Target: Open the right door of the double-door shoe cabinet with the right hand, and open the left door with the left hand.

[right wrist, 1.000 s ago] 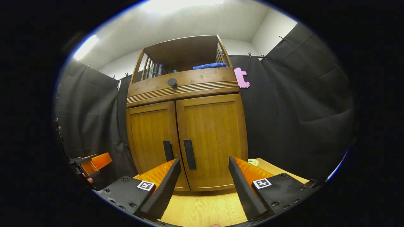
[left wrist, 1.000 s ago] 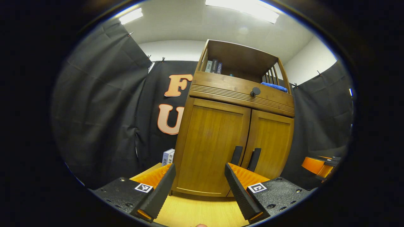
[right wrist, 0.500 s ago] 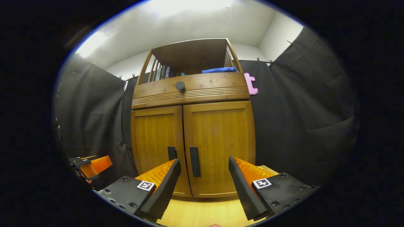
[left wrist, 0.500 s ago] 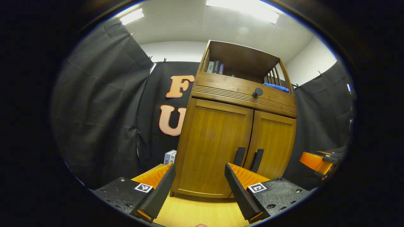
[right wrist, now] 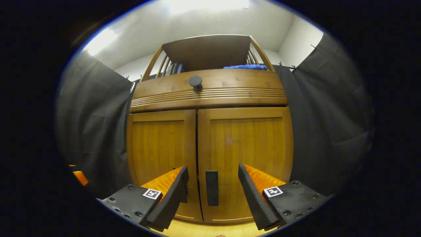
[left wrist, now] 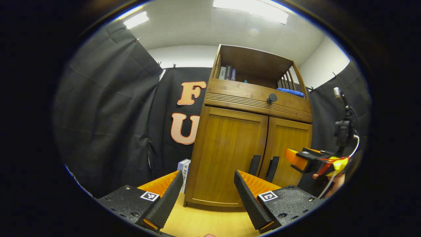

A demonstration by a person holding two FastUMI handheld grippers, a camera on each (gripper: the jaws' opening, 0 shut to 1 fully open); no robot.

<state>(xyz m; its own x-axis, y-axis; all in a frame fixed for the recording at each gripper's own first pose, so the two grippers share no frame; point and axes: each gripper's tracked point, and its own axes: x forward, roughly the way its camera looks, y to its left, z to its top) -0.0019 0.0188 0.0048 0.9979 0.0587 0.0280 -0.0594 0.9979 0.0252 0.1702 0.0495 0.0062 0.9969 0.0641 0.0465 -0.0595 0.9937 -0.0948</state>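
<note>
Right tool (right wrist: 212, 194) gapes before closed cabinet (right wrist: 210, 144), handle (right wrist: 211, 188) between fingers.

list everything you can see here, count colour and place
shoe cabinet: 1, brown wood, on the tabletop, both doors shut
door handles: 2, black, upright beside the centre seam
drawer knob: 1, black, above the doors
books: several, dark and pale, top shelf, left
cloth: 1, blue, top shelf, right
box: 1, white, left of the cabinet
tabletop: 1, light wood
left gripper: open, short of the left door
right gripper: open, around the right door's handle
</note>
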